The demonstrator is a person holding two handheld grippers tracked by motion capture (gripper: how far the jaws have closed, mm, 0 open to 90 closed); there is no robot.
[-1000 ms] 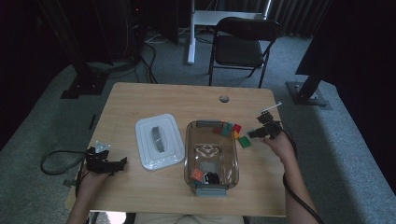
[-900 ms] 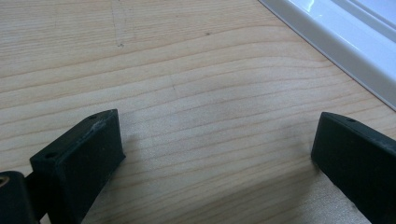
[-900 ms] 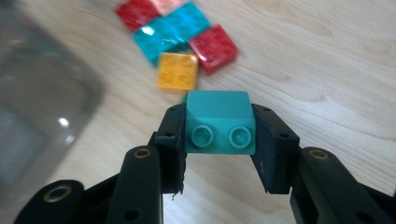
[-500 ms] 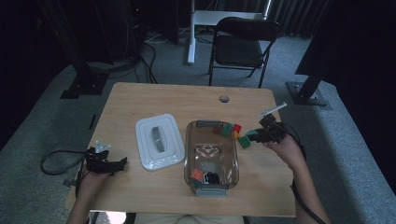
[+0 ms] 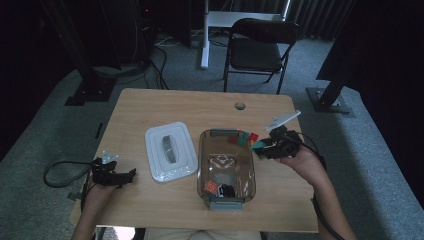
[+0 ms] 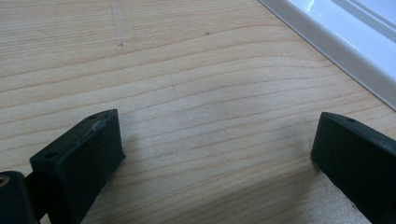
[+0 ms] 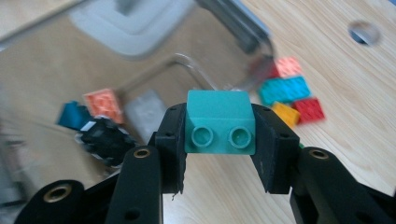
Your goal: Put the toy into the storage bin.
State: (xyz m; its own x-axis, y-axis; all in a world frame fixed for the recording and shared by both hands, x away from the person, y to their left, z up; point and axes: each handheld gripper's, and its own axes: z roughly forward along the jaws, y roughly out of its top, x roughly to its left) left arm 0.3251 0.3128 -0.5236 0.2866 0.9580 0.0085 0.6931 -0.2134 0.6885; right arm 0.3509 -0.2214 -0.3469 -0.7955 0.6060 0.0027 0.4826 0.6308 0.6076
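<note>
You are gripping a green brick (image 7: 219,122) with your right gripper (image 7: 219,154), the two black pads pressing on its sides, and the right gripper view is showing this close up: the brick's two studs are facing the camera and it is hanging above the table beside the clear container (image 7: 140,79). The high view is giving you the wider layout instead: your right gripper (image 5: 265,148) is hovering just off the container's (image 5: 226,187) right rim, near its far corner, with the green brick (image 5: 258,146) only a small patch of colour at its tip. Your left gripper (image 5: 131,173) is resting near the table's (image 5: 200,107) left edge, well apart from the work, and the left gripper view is showing its jaws standing wide apart over bare wood with nothing between them, the white lid's (image 6: 336,35) edge crossing the upper right corner. In the high view that white lid (image 5: 170,151) is lying flat between the left gripper and the container. A few loose bricks (image 7: 289,100) in red, teal, orange and yellow are lying on the table by the container's far right corner, and several small pieces (image 5: 220,189) are sitting inside it at the near end. The container's right wall is standing between the held brick and the inside.
</note>
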